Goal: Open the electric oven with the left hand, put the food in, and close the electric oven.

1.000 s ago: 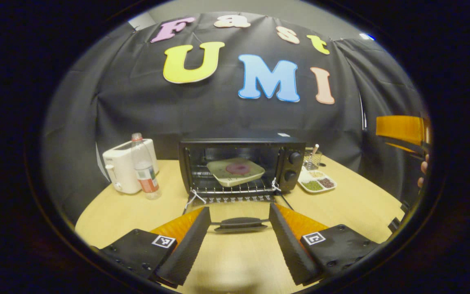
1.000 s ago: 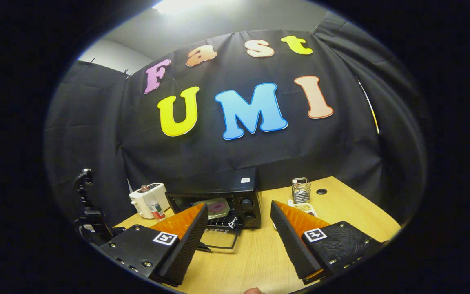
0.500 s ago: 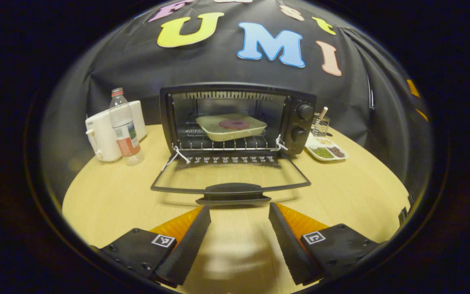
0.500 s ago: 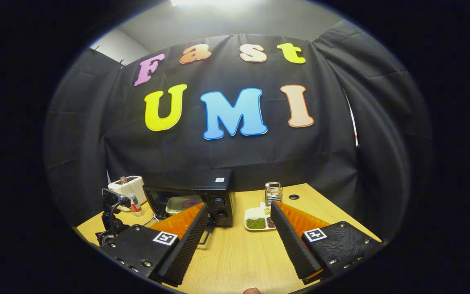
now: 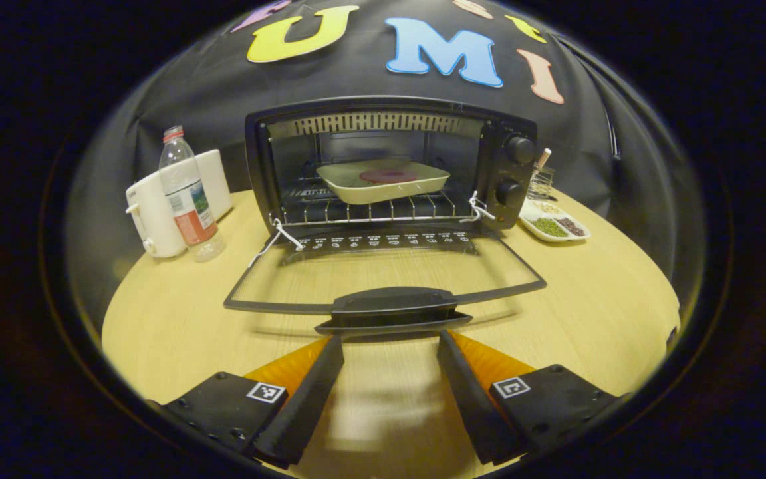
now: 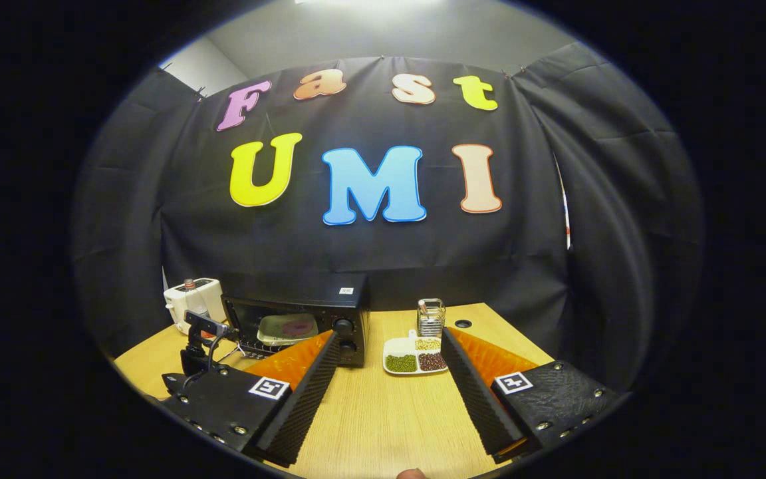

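Facing the black electric oven (image 5: 383,166), the left tool (image 5: 389,342) hangs spread wide and empty just before the lowered glass door's black handle (image 5: 393,307). Pale square dish of food (image 5: 383,181) rests on the oven's rack. Right tool (image 6: 388,339), wide and empty, hangs above the wooden tabletop (image 6: 383,419).

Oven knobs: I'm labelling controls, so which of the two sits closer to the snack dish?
The lower knob; it sits under the upper knob, level with the oven rack, nearest the divided snack dish.

A white toaster (image 5: 150,211), water bottle (image 5: 185,193), divided snack dish (image 5: 552,225), perhaps a utensil holder (image 6: 430,317).
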{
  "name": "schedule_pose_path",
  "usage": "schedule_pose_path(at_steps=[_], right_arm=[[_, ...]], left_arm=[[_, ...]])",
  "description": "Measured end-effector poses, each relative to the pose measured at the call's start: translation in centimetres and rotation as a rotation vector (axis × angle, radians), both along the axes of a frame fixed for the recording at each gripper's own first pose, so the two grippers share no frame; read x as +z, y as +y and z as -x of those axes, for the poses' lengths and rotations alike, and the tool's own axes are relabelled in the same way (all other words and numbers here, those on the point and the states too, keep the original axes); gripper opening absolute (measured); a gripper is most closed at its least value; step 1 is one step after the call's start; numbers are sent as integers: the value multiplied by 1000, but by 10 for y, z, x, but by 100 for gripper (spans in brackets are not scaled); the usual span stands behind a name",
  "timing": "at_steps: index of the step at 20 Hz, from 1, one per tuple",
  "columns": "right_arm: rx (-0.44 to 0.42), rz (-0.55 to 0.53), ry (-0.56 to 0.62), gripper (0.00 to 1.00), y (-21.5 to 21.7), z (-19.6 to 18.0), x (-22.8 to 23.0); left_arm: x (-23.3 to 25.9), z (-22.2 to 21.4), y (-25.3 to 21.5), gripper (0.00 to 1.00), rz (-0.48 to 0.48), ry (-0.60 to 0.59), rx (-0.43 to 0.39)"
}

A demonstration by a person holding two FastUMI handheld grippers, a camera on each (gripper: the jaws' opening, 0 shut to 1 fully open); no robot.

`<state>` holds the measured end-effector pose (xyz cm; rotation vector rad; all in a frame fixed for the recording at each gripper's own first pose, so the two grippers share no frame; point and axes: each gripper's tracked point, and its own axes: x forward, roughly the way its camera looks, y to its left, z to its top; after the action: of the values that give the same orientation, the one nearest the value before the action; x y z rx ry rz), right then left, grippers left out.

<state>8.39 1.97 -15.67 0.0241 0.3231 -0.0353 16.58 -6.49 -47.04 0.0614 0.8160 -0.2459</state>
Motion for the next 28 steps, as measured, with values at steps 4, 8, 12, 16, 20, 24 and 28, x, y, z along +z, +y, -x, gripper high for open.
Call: schedule_pose_path(at_steps=[4, 8, 12, 16, 20, 24, 28], right_arm=[[-24, -7, 5, 96, -11, 5, 0], [-36, -12, -12, 96, -19, 10, 6], [-23, -31, 2, 96, -18, 8, 1], [-20, -46, 11, 96, -18, 7, -2], [-17, -44, 12, 97, -22, 6, -2], [-18, -37, 11, 97, -26, 8, -1], [-12, -46, -10, 97, -35, 10, 7]], left_arm=[[3, -2, 0, 98, 0, -8, 32], [32, -3, 1, 97, -2, -86, 25], [64, -9, 3, 100, 11, -144, 38], [98, -28, 0, 95, 6, -240, 32], [132, -71, -6, 95, 5, -309, 14], [153, -100, -22, 100, 13, -368, -16], [203, -87, -37, 97, 87, -435, -3]])
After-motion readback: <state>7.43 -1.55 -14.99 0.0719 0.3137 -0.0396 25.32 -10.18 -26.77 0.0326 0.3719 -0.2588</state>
